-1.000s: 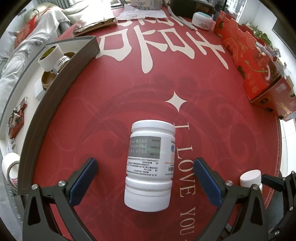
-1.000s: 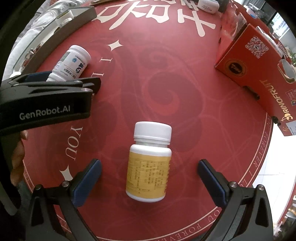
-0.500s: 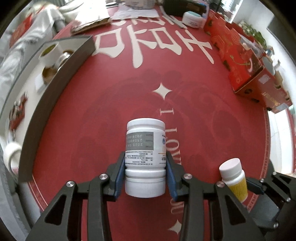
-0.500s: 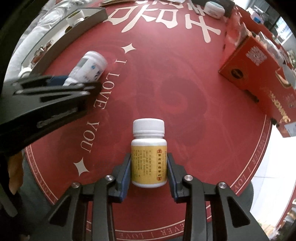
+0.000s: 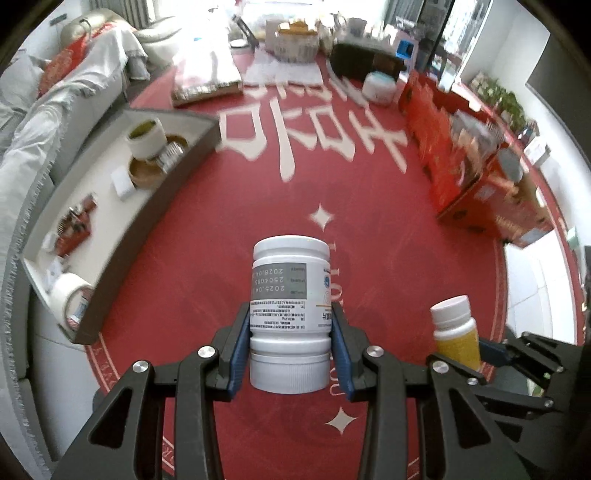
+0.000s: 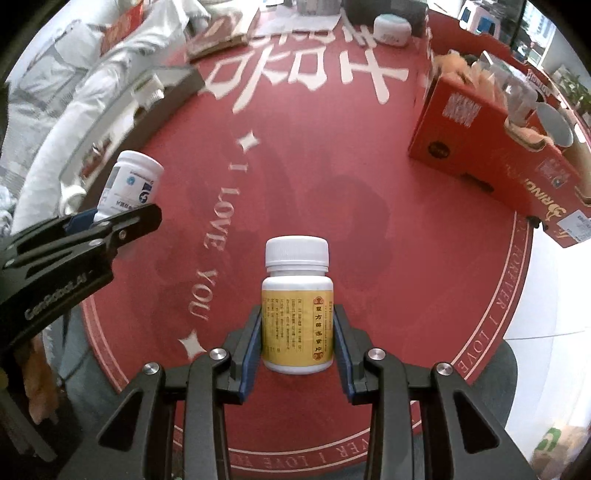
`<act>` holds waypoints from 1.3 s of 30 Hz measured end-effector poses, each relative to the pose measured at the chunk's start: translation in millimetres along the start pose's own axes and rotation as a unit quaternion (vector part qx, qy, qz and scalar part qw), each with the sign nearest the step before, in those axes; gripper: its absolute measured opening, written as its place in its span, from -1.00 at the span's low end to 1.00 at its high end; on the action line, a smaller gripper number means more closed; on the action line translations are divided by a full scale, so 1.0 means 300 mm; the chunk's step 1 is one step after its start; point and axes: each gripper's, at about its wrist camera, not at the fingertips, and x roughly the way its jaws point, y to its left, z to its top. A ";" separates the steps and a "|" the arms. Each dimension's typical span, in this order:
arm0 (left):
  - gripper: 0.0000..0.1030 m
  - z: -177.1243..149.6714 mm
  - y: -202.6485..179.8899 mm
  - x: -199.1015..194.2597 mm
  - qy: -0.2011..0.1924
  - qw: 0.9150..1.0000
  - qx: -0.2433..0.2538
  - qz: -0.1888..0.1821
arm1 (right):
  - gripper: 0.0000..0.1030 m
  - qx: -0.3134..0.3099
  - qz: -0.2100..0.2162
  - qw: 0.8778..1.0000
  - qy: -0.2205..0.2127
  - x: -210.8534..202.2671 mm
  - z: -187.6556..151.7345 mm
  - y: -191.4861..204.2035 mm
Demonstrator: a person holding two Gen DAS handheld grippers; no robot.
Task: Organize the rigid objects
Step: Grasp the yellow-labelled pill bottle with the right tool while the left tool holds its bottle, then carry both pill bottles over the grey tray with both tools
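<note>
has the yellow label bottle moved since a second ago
Yes. The yellow-label bottle, then lying on the red mat between open fingers, is now clamped in the right gripper and lifted, cap pointing away over the mat.

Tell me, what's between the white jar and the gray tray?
Nothing. In the left wrist view, only bare red mat lies between the white jar, held by the left gripper, and the gray tray.

Round red tablecloth (image 5: 229, 206) with white lettering; grey-draped sofa (image 5: 55, 122) beyond left edge; bright windows (image 5: 465, 33) behind.
</note>
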 end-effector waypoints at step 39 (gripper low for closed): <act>-0.17 0.186 0.640 -0.331 -0.125 0.956 -0.227 0.137 | -0.28 -0.081 0.128 0.980 -0.126 -0.274 0.566 0.542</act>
